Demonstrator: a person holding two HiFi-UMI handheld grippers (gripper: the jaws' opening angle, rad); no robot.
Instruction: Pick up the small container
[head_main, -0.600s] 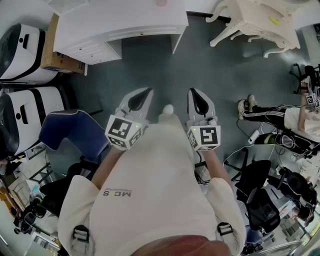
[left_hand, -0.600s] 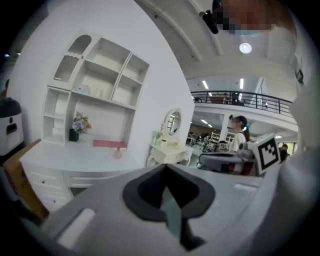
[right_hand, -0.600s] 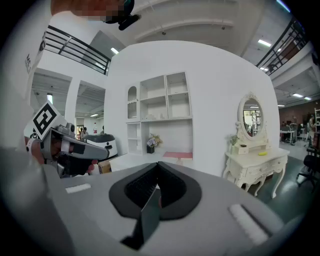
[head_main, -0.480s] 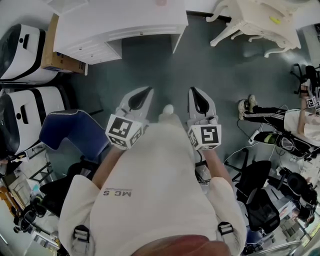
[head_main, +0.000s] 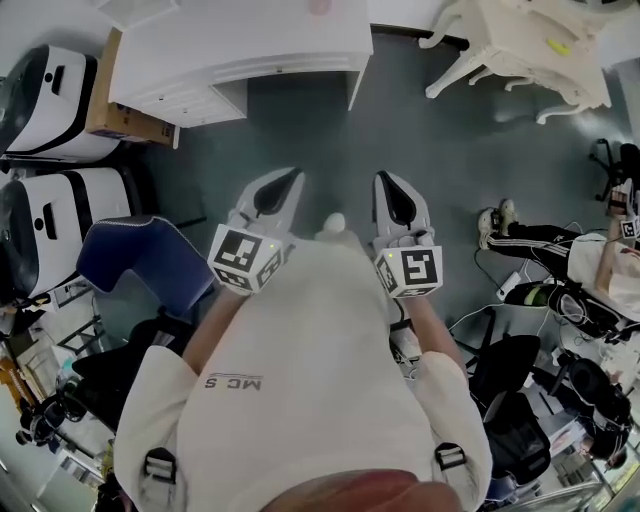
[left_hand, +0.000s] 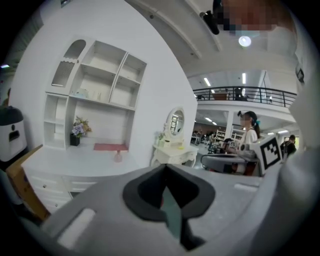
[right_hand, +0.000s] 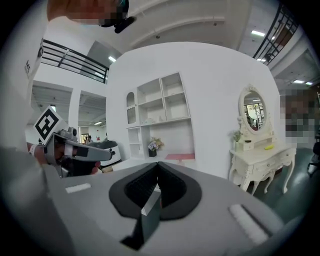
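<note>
Small container (left_hand: 118, 157): pinkish, on smooth white desk (left_hand: 65, 164) | left tongs (left_hand: 164, 169), right tongs (right_hand: 157, 166): closed, empty

Pink container (left_hand: 117, 157) on white desk (left_hand: 65, 164)

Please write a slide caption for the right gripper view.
Right gripper, jaws shut and empty, facing a white shelf unit and a cream dressing table.
</note>
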